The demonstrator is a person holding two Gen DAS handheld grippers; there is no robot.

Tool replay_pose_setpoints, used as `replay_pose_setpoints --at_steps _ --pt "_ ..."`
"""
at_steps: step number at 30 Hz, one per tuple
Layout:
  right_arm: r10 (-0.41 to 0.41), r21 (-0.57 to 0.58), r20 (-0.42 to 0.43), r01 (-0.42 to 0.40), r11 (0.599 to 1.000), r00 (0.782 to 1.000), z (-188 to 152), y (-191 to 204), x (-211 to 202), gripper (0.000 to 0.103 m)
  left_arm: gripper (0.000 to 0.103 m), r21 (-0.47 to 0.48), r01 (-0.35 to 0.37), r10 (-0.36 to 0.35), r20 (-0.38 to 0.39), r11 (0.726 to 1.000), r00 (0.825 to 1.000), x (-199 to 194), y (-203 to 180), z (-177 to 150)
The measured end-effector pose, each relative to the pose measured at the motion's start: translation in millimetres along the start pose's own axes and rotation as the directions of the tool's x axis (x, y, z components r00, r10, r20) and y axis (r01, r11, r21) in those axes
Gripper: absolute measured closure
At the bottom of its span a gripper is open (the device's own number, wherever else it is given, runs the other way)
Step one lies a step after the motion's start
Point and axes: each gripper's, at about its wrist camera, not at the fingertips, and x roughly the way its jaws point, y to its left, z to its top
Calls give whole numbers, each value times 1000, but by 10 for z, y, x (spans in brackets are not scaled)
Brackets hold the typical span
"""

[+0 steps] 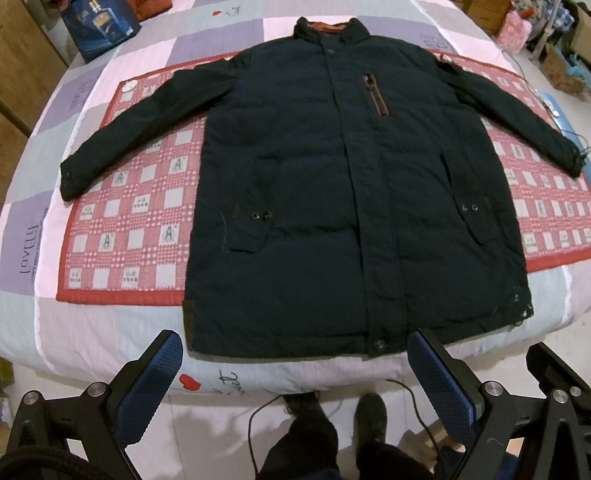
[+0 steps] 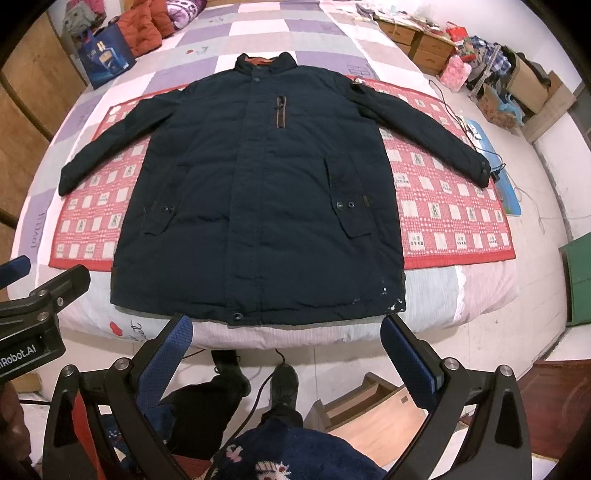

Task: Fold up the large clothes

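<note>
A dark navy long coat (image 1: 332,192) lies flat, front up, on a bed, collar far, hem near, both sleeves spread out to the sides. It also shows in the right wrist view (image 2: 258,192). My left gripper (image 1: 295,354) is open and empty, held above the bed's near edge just short of the hem. My right gripper (image 2: 286,332) is open and empty too, just short of the hem. The right gripper's body shows at the right edge of the left wrist view (image 1: 554,373), and the left gripper's body at the left edge of the right wrist view (image 2: 40,306).
A red checked mat (image 1: 125,229) lies under the coat on a patchwork quilt (image 1: 26,236). A blue bag (image 2: 105,59) and red cushions (image 2: 142,27) sit at the bed's far left. Cables (image 2: 465,122), wooden drawers (image 2: 417,40) and clutter stand at the right. The person's legs (image 2: 229,380) are below.
</note>
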Motion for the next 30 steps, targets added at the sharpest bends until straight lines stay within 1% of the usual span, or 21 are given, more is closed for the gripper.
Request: replay_pose_setpoints --at_steps 11,17,25,30 --pt "-5 10 0 5 1000 1000 12 16 -9 0 2 2 3 -3 3 1000 1000 -7 -17 -12" --pt "-12 16 -4 12 1000 1000 51 11 -16 0 2 20 14 -14 0 1000 1000 25 56 135" --pt "-44 44 -7 45 998 999 297 203 90 0 2 37 27 -28 17 999 999 152 262 325" --pt "-56 57 -1 56 997 998 432 296 128 0 2 31 30 -31 29 999 999 239 387 446"
